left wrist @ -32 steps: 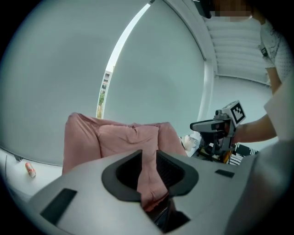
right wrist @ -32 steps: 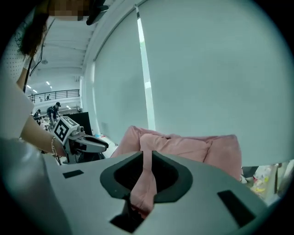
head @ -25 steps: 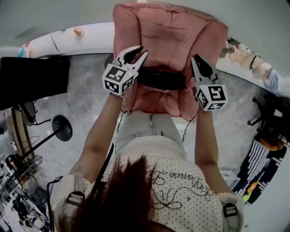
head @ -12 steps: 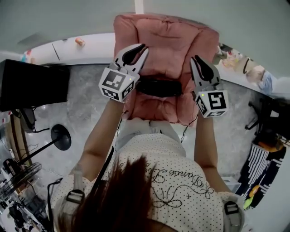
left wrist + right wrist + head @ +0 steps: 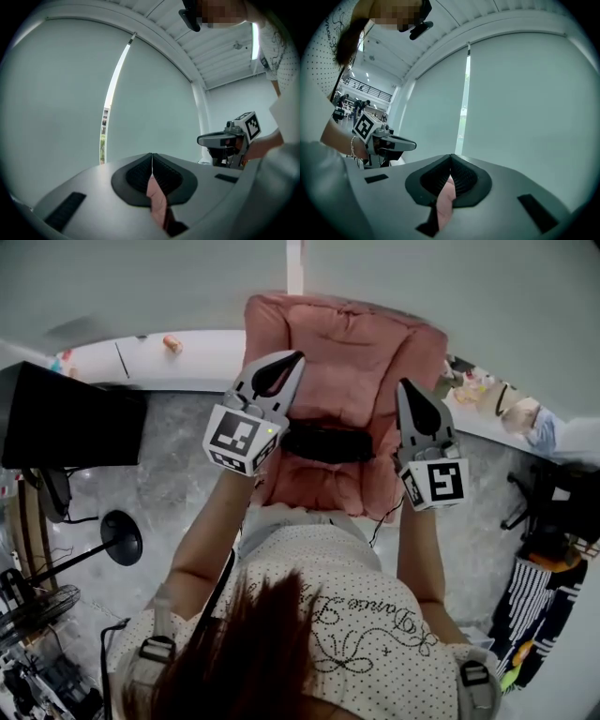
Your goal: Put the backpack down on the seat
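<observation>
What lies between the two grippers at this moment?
The pink backpack fills the gap in the head view, a black band across it between left gripper and right gripper. Both are shut on its fabric.

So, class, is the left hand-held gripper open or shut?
Shut on the backpack: the left hand-held gripper has jaws together, pinching pink fabric.

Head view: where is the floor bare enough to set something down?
Bare grey floor lies between the black screen and the pink backpack, and again right of it. The lower left is crowded with stands.
</observation>
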Motion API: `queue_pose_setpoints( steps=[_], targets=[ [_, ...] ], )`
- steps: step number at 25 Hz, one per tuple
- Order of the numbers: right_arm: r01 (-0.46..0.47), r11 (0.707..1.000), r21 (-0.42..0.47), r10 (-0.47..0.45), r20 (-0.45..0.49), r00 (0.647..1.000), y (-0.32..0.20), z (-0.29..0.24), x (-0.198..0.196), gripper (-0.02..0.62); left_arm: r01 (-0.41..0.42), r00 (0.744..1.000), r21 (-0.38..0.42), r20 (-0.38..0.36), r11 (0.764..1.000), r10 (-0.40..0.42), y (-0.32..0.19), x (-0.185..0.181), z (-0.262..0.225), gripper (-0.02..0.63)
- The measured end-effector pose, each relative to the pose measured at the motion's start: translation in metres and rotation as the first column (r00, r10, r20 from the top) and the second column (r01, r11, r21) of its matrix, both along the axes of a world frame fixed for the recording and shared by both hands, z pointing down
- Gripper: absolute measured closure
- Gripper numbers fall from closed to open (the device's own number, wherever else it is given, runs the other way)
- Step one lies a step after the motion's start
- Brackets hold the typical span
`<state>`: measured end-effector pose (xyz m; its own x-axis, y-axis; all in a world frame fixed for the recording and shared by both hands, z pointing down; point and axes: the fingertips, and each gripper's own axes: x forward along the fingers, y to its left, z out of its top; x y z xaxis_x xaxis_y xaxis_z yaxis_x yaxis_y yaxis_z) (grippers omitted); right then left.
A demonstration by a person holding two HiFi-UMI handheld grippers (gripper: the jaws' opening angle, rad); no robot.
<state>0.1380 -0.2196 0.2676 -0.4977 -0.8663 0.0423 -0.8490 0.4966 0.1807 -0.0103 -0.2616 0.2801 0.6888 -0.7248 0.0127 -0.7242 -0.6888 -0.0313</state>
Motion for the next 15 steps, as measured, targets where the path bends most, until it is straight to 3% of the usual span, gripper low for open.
queue_pose_setpoints(
  steps=[6, 10, 15],
  targets=[
    [0.04, 0.999, -0.009, -0.04, 0.009, 0.999, 0.002, -0.004, -0.019, 0.583, 0.008, 0.999, -0.014, -0.033, 1.0, -0.009, 0.007, -0.015, -0.01, 0.601],
    [0.031, 0.999, -0.02, -0.029, 0.065, 0.997, 0.001, -0.004, -0.022, 0.583, 0.009, 0.999, -0.024, -0.035, 1.0, -0.01, 0.011, -0.02, -0.008, 0.603],
    [0.02, 0.999, -0.027, -0.018, 0.061, 0.998, 0.0, -0.004, -0.021, 0.584, 0.018, 1.0, -0.025, -0.021, 1.0, -0.019, 0.012, -0.02, -0.006, 0.603]
  ],
)
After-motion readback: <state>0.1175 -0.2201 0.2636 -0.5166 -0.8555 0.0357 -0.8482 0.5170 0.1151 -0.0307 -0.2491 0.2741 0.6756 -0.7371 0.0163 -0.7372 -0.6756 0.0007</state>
